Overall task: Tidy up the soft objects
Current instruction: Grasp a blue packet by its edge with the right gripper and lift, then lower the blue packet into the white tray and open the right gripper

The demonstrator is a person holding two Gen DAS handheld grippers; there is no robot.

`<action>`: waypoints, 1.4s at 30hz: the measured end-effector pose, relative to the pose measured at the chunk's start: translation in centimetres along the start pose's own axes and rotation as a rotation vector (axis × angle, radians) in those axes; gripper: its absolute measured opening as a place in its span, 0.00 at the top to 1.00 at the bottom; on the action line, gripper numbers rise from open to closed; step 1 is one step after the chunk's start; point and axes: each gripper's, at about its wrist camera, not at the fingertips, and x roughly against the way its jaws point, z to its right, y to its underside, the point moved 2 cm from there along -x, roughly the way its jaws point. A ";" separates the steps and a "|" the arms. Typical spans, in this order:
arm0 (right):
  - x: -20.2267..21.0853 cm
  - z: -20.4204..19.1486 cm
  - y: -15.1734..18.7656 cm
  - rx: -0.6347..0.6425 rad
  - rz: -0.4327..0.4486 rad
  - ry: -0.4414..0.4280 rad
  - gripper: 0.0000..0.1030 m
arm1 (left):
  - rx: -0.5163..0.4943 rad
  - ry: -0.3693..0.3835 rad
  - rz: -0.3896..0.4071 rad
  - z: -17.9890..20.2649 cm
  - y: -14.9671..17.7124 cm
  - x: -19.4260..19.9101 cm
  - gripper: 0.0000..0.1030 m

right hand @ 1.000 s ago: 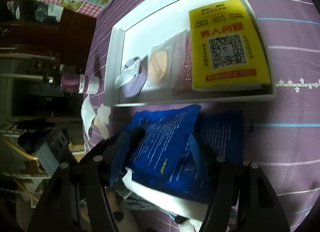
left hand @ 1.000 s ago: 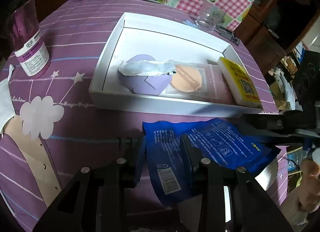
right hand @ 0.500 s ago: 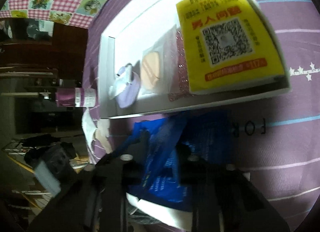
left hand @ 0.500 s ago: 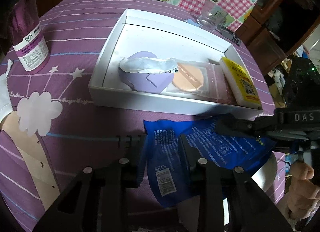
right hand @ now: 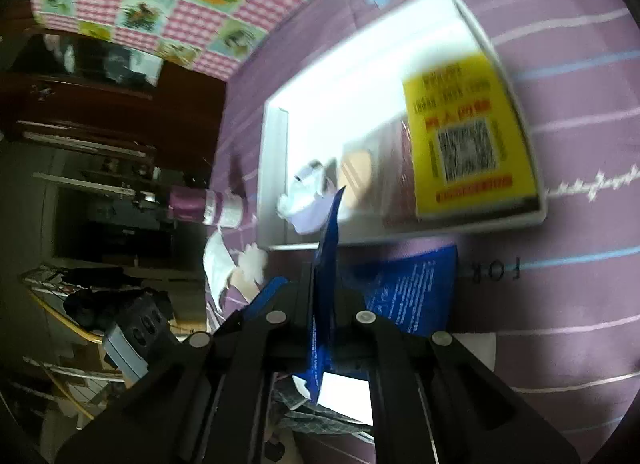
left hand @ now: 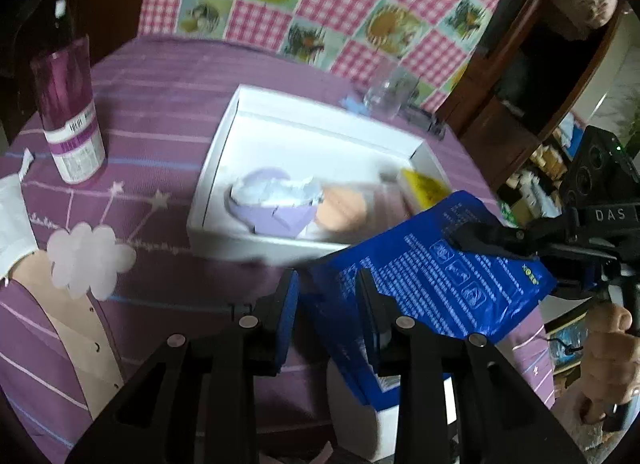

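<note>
A blue printed pouch (left hand: pixel 440 280) is lifted off the purple tablecloth, just in front of the white tray (left hand: pixel 212 167). My right gripper (right hand: pixel 326 292) is shut on the pouch (right hand: pixel 326 264), which shows edge-on between its fingers. In the left wrist view the right gripper's fingers (left hand: pixel 492 240) pinch the pouch's upper right part. My left gripper (left hand: pixel 326 292) is open, its fingers either side of the pouch's lower left corner. A second blue pouch (right hand: pixel 416 288) lies flat on the cloth. The tray holds a lilac sponge (left hand: pixel 272 211), an orange puff (left hand: pixel 340 207) and a yellow packet (right hand: pixel 464 143).
A purple bottle (left hand: pixel 70 111) stands at the left on the cloth. A clear glass (left hand: pixel 388 95) stands behind the tray. A white box (right hand: pixel 348 392) lies under the pouches at the table's near edge. Dark wooden furniture (left hand: pixel 520 75) stands at the right.
My right gripper closed on the blue pouch and lifted it off the cloth toward the tray. My left gripper rose and let the pouch's corner go.
</note>
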 end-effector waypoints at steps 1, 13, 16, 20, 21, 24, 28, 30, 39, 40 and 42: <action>0.3 -0.1 -0.1 0.008 0.014 -0.014 0.94 | -0.005 -0.001 0.024 0.1 -0.1 0.4 0.72; 3.4 -2.3 -1.5 0.174 0.243 -0.116 0.94 | -0.025 -0.051 0.223 -0.4 -1.3 3.2 0.51; 3.4 -2.4 -2.3 0.191 0.286 -0.113 0.94 | -0.085 -0.111 0.247 0.3 -2.0 2.8 0.51; 1.7 -2.2 -3.6 0.165 0.307 -0.030 0.94 | -0.129 -0.162 0.225 1.0 -2.7 1.6 0.51; 1.3 -2.1 -3.8 0.163 0.310 -0.017 0.94 | -0.132 -0.164 0.208 1.0 -2.8 1.2 0.51; -0.7 -1.8 -4.5 0.129 0.298 -0.039 0.91 | -0.139 -0.171 0.177 0.8 -2.7 0.5 0.51; -3.0 -0.8 -4.6 0.065 0.246 -0.093 0.84 | -0.144 -0.206 0.148 0.4 -2.2 -0.2 0.51; -3.3 -0.6 -4.7 0.066 0.226 -0.040 0.46 | -0.152 -0.212 0.143 0.4 -2.0 -0.2 0.51; 0.9 -0.7 -4.7 0.085 0.363 0.117 0.29 | -0.163 -0.222 0.126 0.6 -1.5 -0.4 0.51; 1.1 -0.8 -4.6 0.088 0.364 0.115 0.29 | -0.160 -0.219 0.124 0.6 -1.5 -0.4 0.51; 0.7 -0.8 -4.6 0.091 0.353 0.114 0.28 | -0.149 -0.207 0.119 0.5 -1.5 -0.3 0.51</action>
